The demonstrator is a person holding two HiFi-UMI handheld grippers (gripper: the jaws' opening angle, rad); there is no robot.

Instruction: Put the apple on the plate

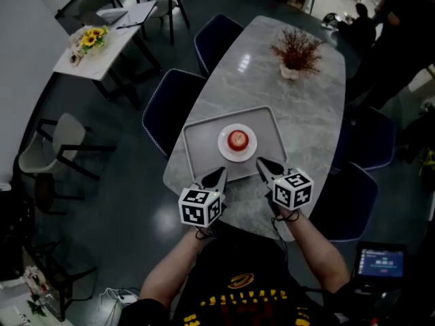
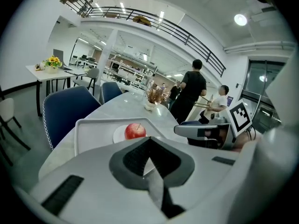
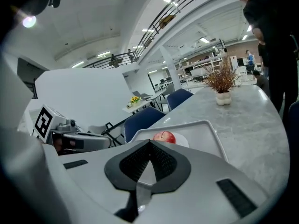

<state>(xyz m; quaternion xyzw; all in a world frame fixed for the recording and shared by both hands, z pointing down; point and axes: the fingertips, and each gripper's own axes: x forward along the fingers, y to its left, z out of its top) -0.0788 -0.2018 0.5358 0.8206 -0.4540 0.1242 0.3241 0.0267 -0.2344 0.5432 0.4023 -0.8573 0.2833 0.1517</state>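
The left gripper [image 1: 220, 173] and the right gripper [image 1: 262, 162] sit closest to the lens, side by side over the near end of the table [image 1: 299, 114]. Each one's jaws are pressed together with nothing between them. Both point forward and slightly downward, and neither touches anything.

The apple [image 1: 238, 140] is red with its stem up. It rests on the middle of the white plate [image 1: 237, 157], just ahead of both gripper tips and between the lines they point along. It is a little right of the left gripper's line and a little left of the right gripper's.

The plate stands in the centre of a pale grey tray [image 1: 200, 141], whose near rim lies just under and in front of the closed tips. The tray lies on the grey marbled tabletop.

Farther ahead of the grippers, well beyond the tray, a small white pot of dried reddish twigs [image 1: 296, 51] stands on the table. Dark blue chairs [image 1: 166, 114] are drawn up along the table edge on the left gripper's side. Beyond them, well apart, a white side table [image 1: 102, 46] holds yellow flowers [image 1: 92, 38]. People in dark clothes [image 2: 191, 94] stand at the far end on the right gripper's side.
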